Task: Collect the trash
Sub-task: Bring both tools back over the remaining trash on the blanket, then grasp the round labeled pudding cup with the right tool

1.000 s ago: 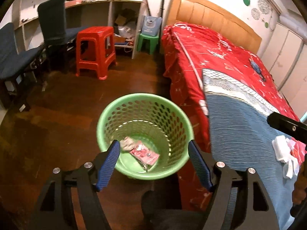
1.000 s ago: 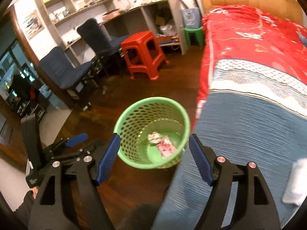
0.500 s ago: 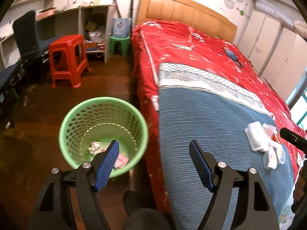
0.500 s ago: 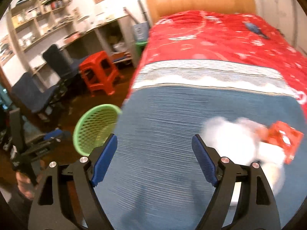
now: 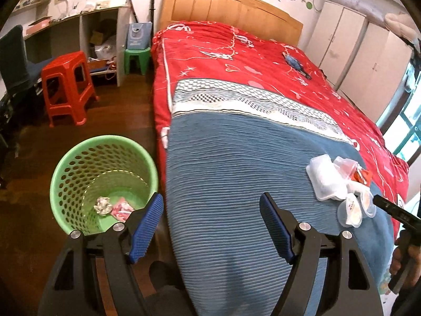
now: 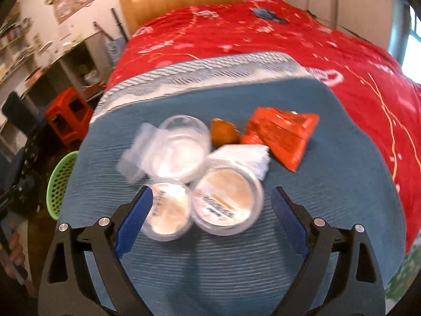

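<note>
**Both grippers over the blue blanket, trash pile under the right one**

The right gripper (image 6: 211,218) hangs above the foot end of the bed with its jaws spread wide; they have just been opening. Two round clear plastic cups lie in the gap between the blue pads: the smaller cup (image 6: 168,212) is close beside the left pad, though blur hides whether they touch, and the larger cup (image 6: 227,201) sits near the middle, well clear of the right pad. Nothing is gripped. Just beyond them lies a third clear cup (image 6: 181,148) with a loose clear lid (image 6: 135,155) at its left, a white tissue (image 6: 244,156), a small orange-brown wrapper (image 6: 223,133) and a red snack packet (image 6: 281,134), all bunched together on the blue blanket (image 6: 236,263).

The left gripper (image 5: 211,226) is also released and empty, its jaws wide apart over the near edge of the same blanket. To its left, on the dark wooden floor (image 5: 26,223) just beside the bed, stands the green perforated basket (image 5: 79,163); a crumpled silver wad (image 5: 102,205) and a pink packet (image 5: 121,208) lie on its bottom. The trash pile shows at the right of this view, with the tip of the right gripper at its edge.

Farther off, the red quilt (image 5: 236,58) runs up to a wooden headboard (image 5: 223,5); a red stool (image 5: 67,87) and a small green stool (image 5: 136,58) stand by the desk shelves
</note>
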Available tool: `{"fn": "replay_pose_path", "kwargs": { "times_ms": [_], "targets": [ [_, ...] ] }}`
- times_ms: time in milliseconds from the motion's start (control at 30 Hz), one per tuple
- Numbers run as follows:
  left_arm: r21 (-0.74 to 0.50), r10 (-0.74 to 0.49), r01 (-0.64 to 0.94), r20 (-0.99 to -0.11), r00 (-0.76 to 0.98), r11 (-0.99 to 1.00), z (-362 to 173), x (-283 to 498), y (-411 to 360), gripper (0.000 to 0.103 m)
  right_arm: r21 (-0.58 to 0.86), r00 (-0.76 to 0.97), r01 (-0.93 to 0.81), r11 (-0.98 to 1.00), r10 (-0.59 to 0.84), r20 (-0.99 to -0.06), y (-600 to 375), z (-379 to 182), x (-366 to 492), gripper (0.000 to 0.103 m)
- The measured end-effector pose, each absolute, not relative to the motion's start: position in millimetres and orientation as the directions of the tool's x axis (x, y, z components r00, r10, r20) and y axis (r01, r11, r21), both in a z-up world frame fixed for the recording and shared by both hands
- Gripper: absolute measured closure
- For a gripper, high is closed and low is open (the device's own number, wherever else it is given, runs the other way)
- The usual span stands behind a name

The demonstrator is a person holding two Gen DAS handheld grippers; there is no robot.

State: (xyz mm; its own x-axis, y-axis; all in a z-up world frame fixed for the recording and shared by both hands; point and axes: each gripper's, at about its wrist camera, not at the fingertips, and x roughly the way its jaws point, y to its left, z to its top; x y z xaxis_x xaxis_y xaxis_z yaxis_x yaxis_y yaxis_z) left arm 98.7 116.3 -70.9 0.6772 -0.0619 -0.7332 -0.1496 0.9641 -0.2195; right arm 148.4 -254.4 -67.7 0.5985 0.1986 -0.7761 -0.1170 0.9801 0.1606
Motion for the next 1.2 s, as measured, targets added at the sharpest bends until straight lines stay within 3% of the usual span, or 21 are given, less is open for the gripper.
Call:
{"fn": "replay_pose_path", "kwargs": {
  "times_ms": [533, 800, 1200],
  "targets": [
    [-0.245, -0.136, -0.072, -0.734, 0.665, 0.967, -71.2, 117.9, 81.1, 0.03, 0.18, 0.539, 0.077, 0.981, 0.111, -0.835, -258.4, -95.6, 176.7, 0.013],
    [-0.262, -0.194, -0.008, -0.735, 0.65, 0.965, -68.0, 132.4, 49.7, 0.03, 0.188, 0.53, 0.06, 0.98, 0.129, -0.838, -261.3, -94.5, 173.7, 0.037],
    [-0.288, -0.295, 0.112, -0.738, 0.607, 0.951, -68.0, 158.0, -14.2, 0.03, 0.242, 0.558, 0.029, 0.97, 0.185, -0.809, -276.5, -80.4, 151.4, 0.037]
  ]
}}
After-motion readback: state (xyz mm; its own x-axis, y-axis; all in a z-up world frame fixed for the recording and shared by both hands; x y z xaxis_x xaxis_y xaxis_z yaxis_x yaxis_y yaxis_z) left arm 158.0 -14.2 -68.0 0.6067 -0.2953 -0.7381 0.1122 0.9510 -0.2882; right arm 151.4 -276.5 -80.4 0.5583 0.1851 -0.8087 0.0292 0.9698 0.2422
